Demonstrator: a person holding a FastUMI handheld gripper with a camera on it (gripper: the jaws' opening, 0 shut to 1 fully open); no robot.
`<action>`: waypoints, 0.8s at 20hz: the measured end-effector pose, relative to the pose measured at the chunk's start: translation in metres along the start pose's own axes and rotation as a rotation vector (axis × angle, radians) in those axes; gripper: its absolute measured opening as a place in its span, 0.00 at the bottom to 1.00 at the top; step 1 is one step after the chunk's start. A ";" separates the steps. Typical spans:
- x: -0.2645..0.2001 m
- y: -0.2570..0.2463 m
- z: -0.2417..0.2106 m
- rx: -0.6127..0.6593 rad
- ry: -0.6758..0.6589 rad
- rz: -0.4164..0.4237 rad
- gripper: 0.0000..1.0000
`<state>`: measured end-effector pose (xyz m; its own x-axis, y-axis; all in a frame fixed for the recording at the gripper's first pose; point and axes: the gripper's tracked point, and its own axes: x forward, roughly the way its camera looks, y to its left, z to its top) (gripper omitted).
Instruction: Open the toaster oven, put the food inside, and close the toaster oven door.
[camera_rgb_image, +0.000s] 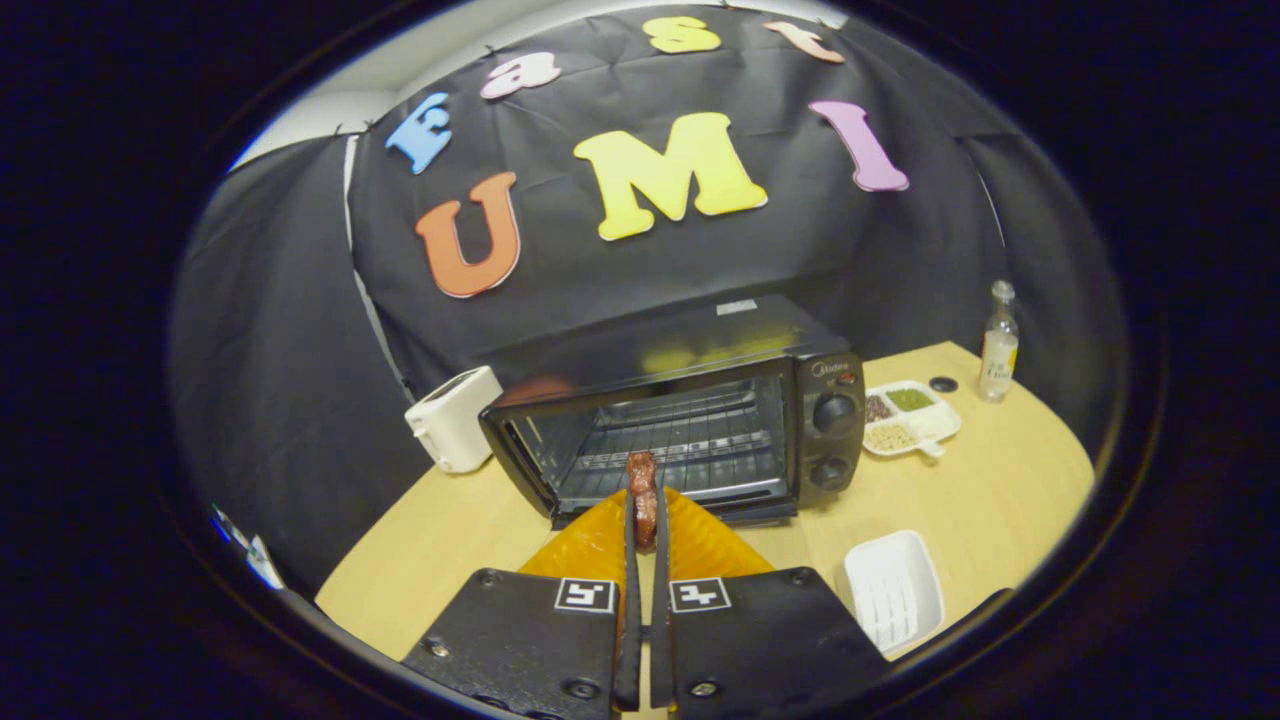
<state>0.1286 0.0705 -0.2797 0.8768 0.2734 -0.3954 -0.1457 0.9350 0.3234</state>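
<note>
Your gripper is closed on the food, a narrow reddish-brown piece clamped between the 2 fingers so that both press on its sides. The food's long axis runs along the fingers, pointing forward toward the toaster oven. Its far end projects just past the fingertips; its near end is hidden in the slot between the fingers, so you cannot tell its full length. What kind of food it is cannot be made out.

The toaster oven stands just ahead of the fingertips on the wooden table. Its cavity faces you and the wire rack inside is exposed. The oven door is folded down at the front; your fingers cover most of it, and only a dark strip shows beside the right finger. The far end of the food overlaps the lower front edge of the cavity, but you cannot tell whether it has crossed the opening. 2 knobs sit one above the other on the oven's right panel.

Left of the oven, close to its side, stands a white toaster. Right of the oven lies a divided dish holding grains, with a small dark cap and a clear bottle beyond it. A white ribbed tray lies beside the right finger, partly cut off.
</note>
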 end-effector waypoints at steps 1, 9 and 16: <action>0.009 -0.001 0.000 0.057 -0.001 0.007 0.07; 0.083 -0.009 0.010 0.548 -0.093 0.088 0.07; 0.137 -0.019 0.004 0.693 -0.211 0.012 0.08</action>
<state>0.2531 0.0891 -0.3371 0.9570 0.1677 -0.2366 0.1067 0.5551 0.8249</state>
